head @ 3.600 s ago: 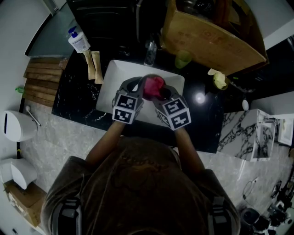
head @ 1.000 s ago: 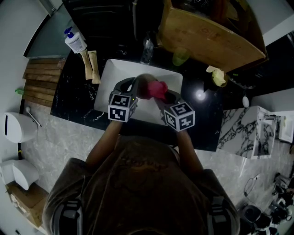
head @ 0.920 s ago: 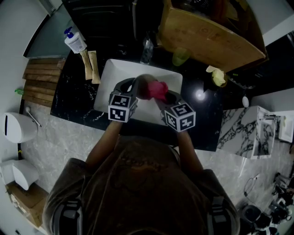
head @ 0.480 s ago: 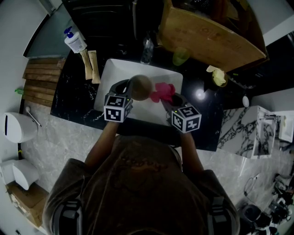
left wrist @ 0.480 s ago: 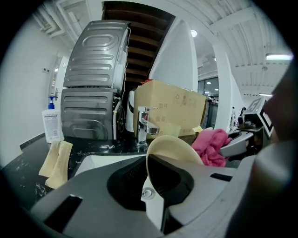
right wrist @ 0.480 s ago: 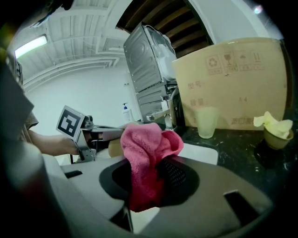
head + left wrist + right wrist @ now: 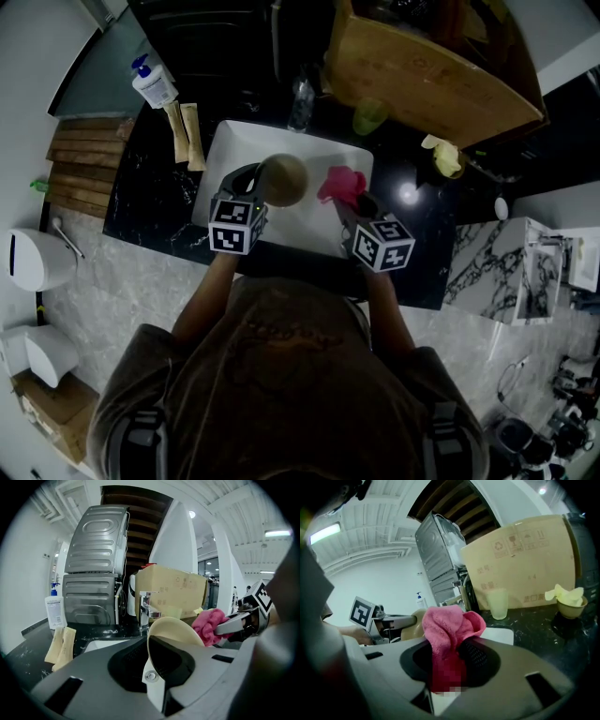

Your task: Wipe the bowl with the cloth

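Note:
A beige bowl (image 7: 282, 179) hangs over the white sink (image 7: 228, 141), with my left gripper (image 7: 253, 185) shut on its rim. In the left gripper view the bowl (image 7: 173, 634) stands on edge between the jaws. A bunched pink cloth (image 7: 341, 185) is clamped in my right gripper (image 7: 352, 197), a short way right of the bowl and apart from it. The right gripper view shows the cloth (image 7: 450, 630) sticking up from the jaws, with the bowl (image 7: 416, 625) and the left gripper beyond it at the left.
A faucet (image 7: 144, 605) stands behind the sink. A soap bottle (image 7: 155, 82) and two tan packets (image 7: 187, 136) lie at the sink's left. A green cup (image 7: 369, 118), a cardboard box (image 7: 431, 75) and a small dish of yellow stuff (image 7: 448, 161) sit on the black counter.
The cloth was pressed against the bowl a second ago. My right gripper has since pulled the cloth away to the right, and the bowl has shifted slightly left.

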Available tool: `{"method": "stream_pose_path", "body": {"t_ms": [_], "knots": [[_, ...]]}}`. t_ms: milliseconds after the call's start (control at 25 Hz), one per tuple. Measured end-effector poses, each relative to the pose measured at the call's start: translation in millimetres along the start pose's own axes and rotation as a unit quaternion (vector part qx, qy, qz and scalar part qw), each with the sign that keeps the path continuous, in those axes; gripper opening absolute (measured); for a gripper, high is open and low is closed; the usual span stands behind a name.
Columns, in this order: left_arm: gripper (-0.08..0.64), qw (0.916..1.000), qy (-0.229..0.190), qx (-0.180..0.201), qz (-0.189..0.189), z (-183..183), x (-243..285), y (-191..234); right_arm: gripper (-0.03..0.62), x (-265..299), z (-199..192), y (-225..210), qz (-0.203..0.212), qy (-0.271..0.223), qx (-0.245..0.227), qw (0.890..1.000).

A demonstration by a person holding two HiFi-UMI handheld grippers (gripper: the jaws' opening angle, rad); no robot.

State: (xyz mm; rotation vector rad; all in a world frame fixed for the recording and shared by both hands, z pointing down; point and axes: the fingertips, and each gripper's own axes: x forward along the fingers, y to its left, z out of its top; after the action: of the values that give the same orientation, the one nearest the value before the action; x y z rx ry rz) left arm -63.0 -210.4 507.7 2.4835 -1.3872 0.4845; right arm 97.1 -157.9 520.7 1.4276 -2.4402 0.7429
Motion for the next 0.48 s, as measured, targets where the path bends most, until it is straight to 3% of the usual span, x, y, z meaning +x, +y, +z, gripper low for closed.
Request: {"method": "stream_pose_path", "body": {"t_ms": [480], "knots": [[0.02,0.995,-0.088,0.044,-0.019,51.1,-28.4,-15.2,0.115,-24.1,43.3,19.3,-0.019,-0.113,-0.034,0.993]]}}
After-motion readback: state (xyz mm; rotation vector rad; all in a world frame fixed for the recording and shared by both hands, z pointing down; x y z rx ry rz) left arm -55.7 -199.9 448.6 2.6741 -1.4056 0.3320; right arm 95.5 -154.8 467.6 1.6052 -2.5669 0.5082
